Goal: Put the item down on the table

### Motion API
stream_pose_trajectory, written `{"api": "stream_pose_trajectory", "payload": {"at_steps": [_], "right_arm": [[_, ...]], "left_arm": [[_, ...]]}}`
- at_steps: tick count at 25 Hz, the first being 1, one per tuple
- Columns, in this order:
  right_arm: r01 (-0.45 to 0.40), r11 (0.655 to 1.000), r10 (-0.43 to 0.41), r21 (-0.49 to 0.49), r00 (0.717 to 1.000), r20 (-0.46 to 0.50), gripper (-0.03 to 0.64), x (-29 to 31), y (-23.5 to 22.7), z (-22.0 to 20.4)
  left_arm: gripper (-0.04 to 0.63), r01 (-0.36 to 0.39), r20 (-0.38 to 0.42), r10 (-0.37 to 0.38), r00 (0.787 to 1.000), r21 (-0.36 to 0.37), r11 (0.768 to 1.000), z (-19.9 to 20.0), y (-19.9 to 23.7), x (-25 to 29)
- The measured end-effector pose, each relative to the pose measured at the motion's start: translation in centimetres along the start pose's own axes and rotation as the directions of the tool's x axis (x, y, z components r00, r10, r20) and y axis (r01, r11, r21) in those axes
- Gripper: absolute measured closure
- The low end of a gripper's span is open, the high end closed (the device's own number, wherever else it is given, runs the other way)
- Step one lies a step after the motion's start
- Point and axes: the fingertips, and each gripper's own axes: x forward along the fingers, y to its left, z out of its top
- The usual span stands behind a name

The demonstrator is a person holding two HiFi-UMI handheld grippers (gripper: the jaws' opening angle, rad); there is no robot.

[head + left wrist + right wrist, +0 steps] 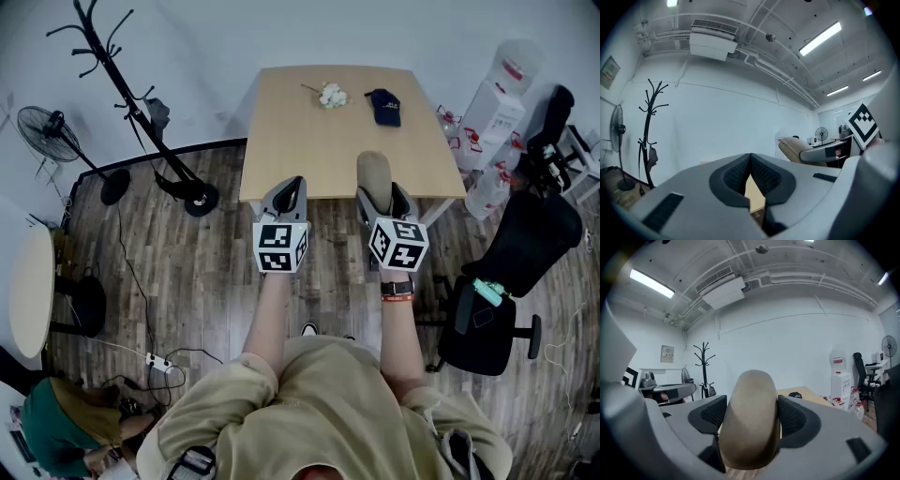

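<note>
A tan, rounded oblong item (752, 418) stands upright between the pads of my right gripper (751, 414), which is shut on it. In the head view the tan item (375, 172) and the right gripper (380, 195) hang over the near edge of the light wooden table (309, 150). My left gripper (289, 194) is level with it, just in front of that edge. Its pads meet at the tips with nothing between them in the left gripper view (750, 161). The right gripper holding the tan item (794, 146) shows at that view's right.
On the table's far side lie a small white bunch (331, 95) and a dark blue cap (384, 106). A coat stand (131, 103) and a fan (42, 127) stand at the left. A water dispenser (497, 112) and a black office chair (511, 272) are at the right. A person crouches at the bottom left (66, 427).
</note>
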Motion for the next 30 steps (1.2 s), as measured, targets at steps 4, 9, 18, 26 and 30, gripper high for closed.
{"api": "stream_pose_trajectory", "payload": {"at_steps": [4, 9, 18, 26, 30], "right_arm": [[-0.002, 1.000, 0.002, 0.000, 1.000, -0.004, 0.259, 0.4, 0.9, -0.5], [0.007, 1.000, -0.007, 0.011, 1.000, -0.005, 0.259, 0.9, 2.1, -1.2], [-0.002, 0.999, 0.003, 0.032, 1.000, -0.011, 0.259, 2.3, 4.2, -2.8], [-0.024, 0.998, 0.028, 0.060, 0.998, -0.056, 0.259, 5.6, 4.9, -5.1], [-0.042, 0.994, 0.049, 0.097, 0.996, -0.069, 0.259, 9.2, 4.2, -5.5]], "left_arm": [[0.572, 0.020, 0.065, -0.017, 0.998, -0.043, 0.999, 0.1, 0.6, -0.8], [0.572, 0.030, 0.058, -0.029, 0.998, -0.021, 0.999, -0.4, 1.6, -1.0], [0.572, 0.018, 0.015, -0.018, 1.000, -0.025, 1.000, -2.7, 4.0, -1.2], [0.572, 0.015, -0.015, -0.016, 1.000, -0.051, 0.999, -4.9, 5.5, 0.8], [0.572, 0.017, -0.043, -0.019, 0.999, -0.049, 0.999, -6.2, 6.5, 3.6]]}}
